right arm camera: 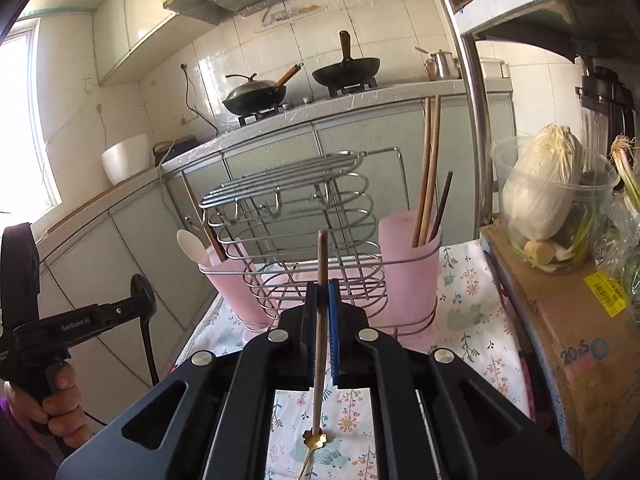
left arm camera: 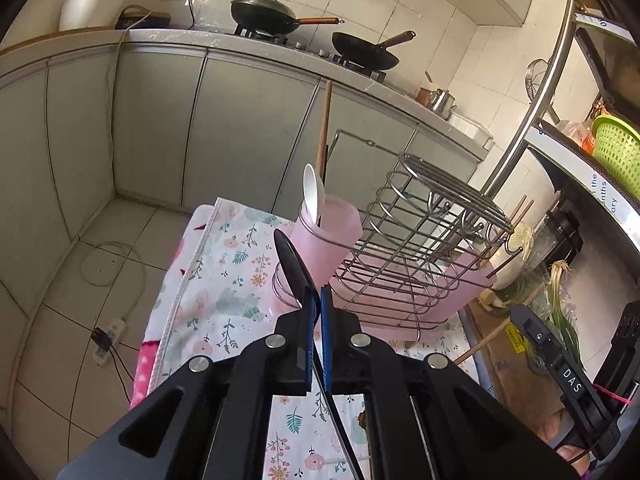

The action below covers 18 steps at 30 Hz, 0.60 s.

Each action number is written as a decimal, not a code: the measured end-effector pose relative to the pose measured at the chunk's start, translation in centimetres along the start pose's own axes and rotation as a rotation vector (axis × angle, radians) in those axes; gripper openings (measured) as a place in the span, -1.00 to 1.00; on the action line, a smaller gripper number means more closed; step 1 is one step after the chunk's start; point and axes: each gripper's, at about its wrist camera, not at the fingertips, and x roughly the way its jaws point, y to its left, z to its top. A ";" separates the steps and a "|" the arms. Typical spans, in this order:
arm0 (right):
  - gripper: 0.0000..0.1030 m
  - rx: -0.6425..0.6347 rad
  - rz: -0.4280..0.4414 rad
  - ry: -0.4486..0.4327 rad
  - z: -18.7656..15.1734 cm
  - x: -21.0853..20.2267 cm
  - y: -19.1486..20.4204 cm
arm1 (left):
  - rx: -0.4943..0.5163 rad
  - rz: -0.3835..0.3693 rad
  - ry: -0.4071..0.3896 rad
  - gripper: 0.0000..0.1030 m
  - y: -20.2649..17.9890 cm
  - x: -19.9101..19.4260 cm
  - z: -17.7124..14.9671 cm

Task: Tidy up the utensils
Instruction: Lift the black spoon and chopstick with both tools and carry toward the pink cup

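Black spoon (left arm camera: 294, 264) pinched in left gripper (left arm camera: 316, 300), wooden-handled spoon (right arm camera: 321, 280) in right gripper (right arm camera: 323, 292); each needed lowering upright into pink cups (right arm camera: 408, 264).

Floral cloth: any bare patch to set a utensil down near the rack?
Bare floral cloth between right pink cup and cardboard box, plus the strip in front of the wire rack. Crowded: both cups hold utensils, left pink cup included.

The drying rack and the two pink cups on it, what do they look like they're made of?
The drying rack looks like bare steel wire with a shiny silver finish; thin bent rods catch glints of light. The pink cups look like frosted, translucent plastic: matte, soft-edged, light passing through the walls. Frosted glass cannot be fully ruled out.
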 end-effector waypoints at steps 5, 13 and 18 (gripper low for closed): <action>-0.89 -0.003 0.012 -0.025 0.0 -0.9 -0.2 | 0.026 0.016 -0.043 -0.95 -0.9 -1.4 0.5; -0.89 0.006 0.017 -0.060 0.4 -3.0 -0.5 | 0.046 0.017 -0.069 -0.95 -2.0 -2.7 0.6; -0.89 0.013 0.020 -0.083 0.8 -4.1 -0.8 | 0.056 0.018 -0.085 -0.95 -2.6 -3.6 0.8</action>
